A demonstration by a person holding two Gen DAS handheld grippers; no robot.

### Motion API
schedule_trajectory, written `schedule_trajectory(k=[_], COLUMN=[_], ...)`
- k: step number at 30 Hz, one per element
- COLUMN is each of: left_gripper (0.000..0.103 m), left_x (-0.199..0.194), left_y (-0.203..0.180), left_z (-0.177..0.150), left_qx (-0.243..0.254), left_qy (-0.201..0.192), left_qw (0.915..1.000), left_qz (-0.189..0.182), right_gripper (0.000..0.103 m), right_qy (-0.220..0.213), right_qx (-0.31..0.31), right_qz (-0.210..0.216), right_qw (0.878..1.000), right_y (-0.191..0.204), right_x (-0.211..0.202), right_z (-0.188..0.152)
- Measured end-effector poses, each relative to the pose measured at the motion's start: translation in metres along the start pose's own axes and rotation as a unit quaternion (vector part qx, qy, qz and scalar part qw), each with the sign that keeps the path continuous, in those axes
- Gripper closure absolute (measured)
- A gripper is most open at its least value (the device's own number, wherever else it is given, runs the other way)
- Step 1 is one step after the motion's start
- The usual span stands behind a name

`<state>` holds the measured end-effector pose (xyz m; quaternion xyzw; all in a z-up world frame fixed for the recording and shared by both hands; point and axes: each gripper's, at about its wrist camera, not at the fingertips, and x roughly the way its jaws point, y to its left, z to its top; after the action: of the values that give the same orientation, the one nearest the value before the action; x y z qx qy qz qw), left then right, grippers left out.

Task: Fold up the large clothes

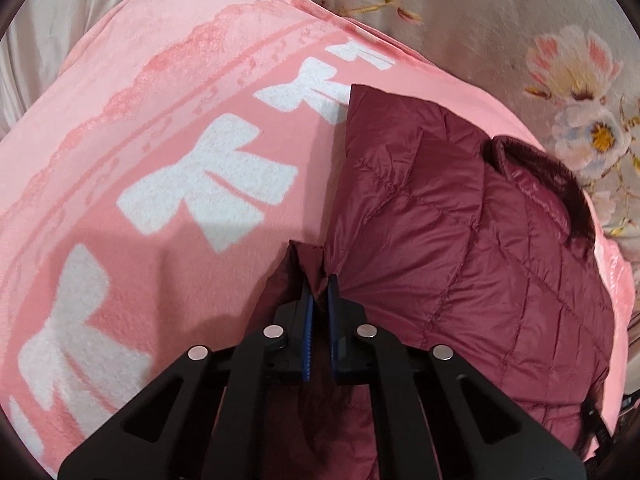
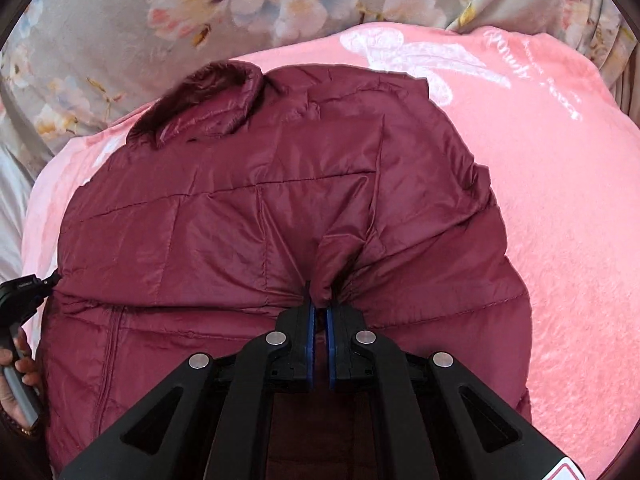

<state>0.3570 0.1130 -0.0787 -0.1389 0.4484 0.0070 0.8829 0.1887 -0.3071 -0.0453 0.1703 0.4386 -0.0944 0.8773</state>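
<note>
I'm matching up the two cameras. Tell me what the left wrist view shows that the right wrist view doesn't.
Only the left wrist view shows the white bows printed on the blanket. Only the right wrist view shows a hand holding a handle and white lettering. Both show the maroon jacket on the pink blanket, with the left gripper and right gripper each pinching jacket fabric.

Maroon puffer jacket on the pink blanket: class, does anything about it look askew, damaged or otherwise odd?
Nothing looks damaged. The maroon puffer jacket lies on the pink blanket, but not flat: its fabric is bunched into puckers where the left gripper and the right gripper each pinch it, and its collar sits crumpled.
</note>
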Motion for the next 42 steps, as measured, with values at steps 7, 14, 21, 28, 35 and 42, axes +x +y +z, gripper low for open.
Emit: schedule_trajectory(k=[7, 14, 21, 28, 35, 42], left_gripper=[0.097, 0.071, 0.064, 0.065, 0.065, 0.065], left_x=[-0.019, -0.085, -0.046, 0.013, -0.004, 0.001], left_y=[-0.002, -0.030, -0.124, -0.132, -0.103, -0.103], left_z=[-0.008, 0.003, 0.025, -0.005, -0.035, -0.044], left_qx=[0.039, 0.112, 0.142, 0.153, 0.169, 0.183], left_qy=[-0.009, -0.060, -0.029, 0.021, 0.003, -0.016], left_qw=[0.9992, 0.9917, 0.9876, 0.9874, 0.9850, 0.9827], left_qz=[0.001, -0.019, -0.059, -0.033, -0.034, -0.024], right_gripper=[0.089, 0.065, 0.074, 0.078, 0.080, 0.081], right_qy=[0.003, -0.072, -0.045, 0.003, -0.004, 0.001], right_qx=[-0.034, -0.049, -0.090, -0.126, -0.137, -0.113], right_qz=[-0.016, -0.028, 0.023, 0.028, 0.032, 0.015], right_qw=[0.999, 0.996, 0.995, 0.992, 0.990, 0.993], right_y=[0.008, 0.011, 0.082, 0.108, 0.102, 0.084], right_x=[-0.007, -0.072, -0.026, 0.027, 0.017, 0.031], right_z=[0.005, 0.014, 0.051, 0.041, 0.016, 0.021])
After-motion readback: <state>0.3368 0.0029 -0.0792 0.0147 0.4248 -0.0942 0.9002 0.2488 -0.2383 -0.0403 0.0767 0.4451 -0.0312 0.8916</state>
